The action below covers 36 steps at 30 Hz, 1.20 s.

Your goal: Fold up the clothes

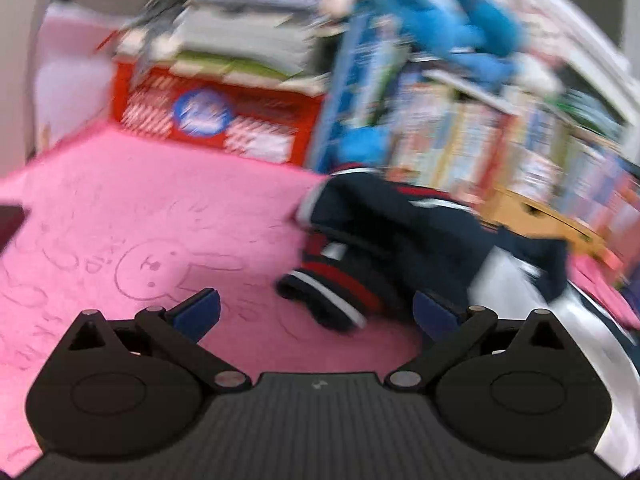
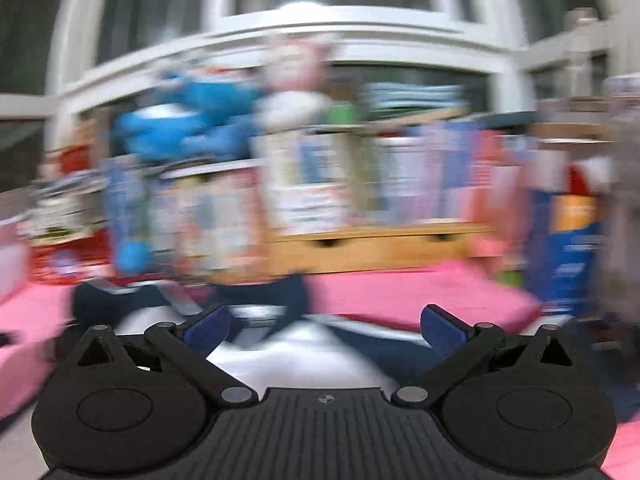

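left gripper (image 1: 316,312) jaws wide apart, nothing between them, above a pink mat (image 1: 132,216) with line doodles. navy jacket (image 1: 400,240) with red and white stripes lies crumpled on the mat's right side, its cuff near the right finger. red box (image 1: 224,116) and blue plush toy (image 1: 452,24) behind, blurred.

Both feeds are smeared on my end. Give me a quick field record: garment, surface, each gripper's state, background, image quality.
garment: navy jacket with red and white striped cuffs and a white panel, lying crumpled, not folded
surface: pink mat with line drawings
left gripper: open, empty, fingers either side of a striped cuff
right gripper: open, empty, above the jacket's white panel
background: blue plush toy on a shelf of books; red box; wooden drawer unit
image quality: heavy motion blur, worse in the right wrist view
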Each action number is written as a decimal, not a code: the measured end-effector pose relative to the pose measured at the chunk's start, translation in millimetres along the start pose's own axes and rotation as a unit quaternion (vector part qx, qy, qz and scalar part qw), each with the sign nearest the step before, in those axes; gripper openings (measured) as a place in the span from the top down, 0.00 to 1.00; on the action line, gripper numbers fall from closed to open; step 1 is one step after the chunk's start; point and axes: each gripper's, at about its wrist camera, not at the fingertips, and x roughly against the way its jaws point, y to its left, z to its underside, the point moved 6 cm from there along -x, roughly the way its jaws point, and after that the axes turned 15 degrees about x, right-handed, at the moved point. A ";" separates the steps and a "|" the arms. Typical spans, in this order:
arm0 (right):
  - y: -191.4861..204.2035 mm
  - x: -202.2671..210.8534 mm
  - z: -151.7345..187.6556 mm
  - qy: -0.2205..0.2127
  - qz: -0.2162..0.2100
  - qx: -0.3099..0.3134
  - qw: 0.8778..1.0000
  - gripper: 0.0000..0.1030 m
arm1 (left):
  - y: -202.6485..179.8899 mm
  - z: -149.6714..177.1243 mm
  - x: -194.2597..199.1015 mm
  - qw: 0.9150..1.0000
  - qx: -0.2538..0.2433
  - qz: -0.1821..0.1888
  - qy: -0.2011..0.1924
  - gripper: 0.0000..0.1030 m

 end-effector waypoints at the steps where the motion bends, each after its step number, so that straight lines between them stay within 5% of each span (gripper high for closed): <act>1: 22.3 -8.1 -0.6 -0.004 -0.019 0.006 1.000 0.00 | 1.4 -3.3 -15.7 1.000 0.015 -0.015 0.014 0.00; 3: 62.5 -30.1 4.2 -0.002 -0.057 0.015 0.998 0.00 | 1.5 -3.7 -41.1 0.997 0.042 -0.027 0.057 0.00; 10: 137.8 -70.2 34.8 0.049 -0.143 0.024 0.988 0.00 | -18.0 5.7 -74.1 0.998 -0.041 -0.048 0.031 0.01; 11: 141.9 -71.3 40.1 0.052 -0.145 0.024 0.988 0.00 | -19.4 7.1 -75.1 0.997 -0.052 -0.054 0.027 0.12; 12: 143.9 -73.1 46.2 0.061 -0.143 0.026 0.988 0.00 | -20.4 5.4 -72.9 0.997 -0.049 -0.051 0.017 0.35; 15: 151.1 -88.1 61.2 0.134 -0.136 0.030 0.981 0.00 | -22.3 -0.1 -66.0 0.998 -0.048 -0.044 -0.012 0.65; 19: 163.8 -85.2 66.7 0.149 -0.128 0.071 0.978 0.00 | -15.3 -26.9 -53.8 0.988 -0.079 -0.100 -0.085 0.77; 22: 166.5 -82.9 68.8 0.152 -0.128 0.075 0.977 0.00 | 6.3 -96.3 -22.0 0.965 -0.069 -0.154 -0.201 0.77; 24: 165.6 -81.5 70.2 0.153 -0.129 0.072 0.977 0.00 | 23.1 -151.7 2.3 0.933 -0.078 -0.212 -0.280 0.75; 26: 166.3 -82.1 70.3 0.154 -0.129 0.075 0.977 0.00 | 39.3 -198.7 15.4 0.910 -0.093 -0.257 -0.313 0.68; 28: 166.7 -83.3 69.9 0.155 -0.129 0.076 0.976 0.00 | 54.8 -224.4 9.4 0.910 -0.111 -0.282 -0.283 0.50; 30: 166.1 -83.4 70.4 0.155 -0.129 0.076 0.976 0.00 | 64.6 -230.4 -5.3 0.906 -0.147 -0.306 -0.254 0.03; 36: 165.6 -83.1 69.9 0.156 -0.129 0.078 0.976 0.00 | 87.2 -192.0 -54.3 0.895 -0.217 -0.345 -0.178 0.00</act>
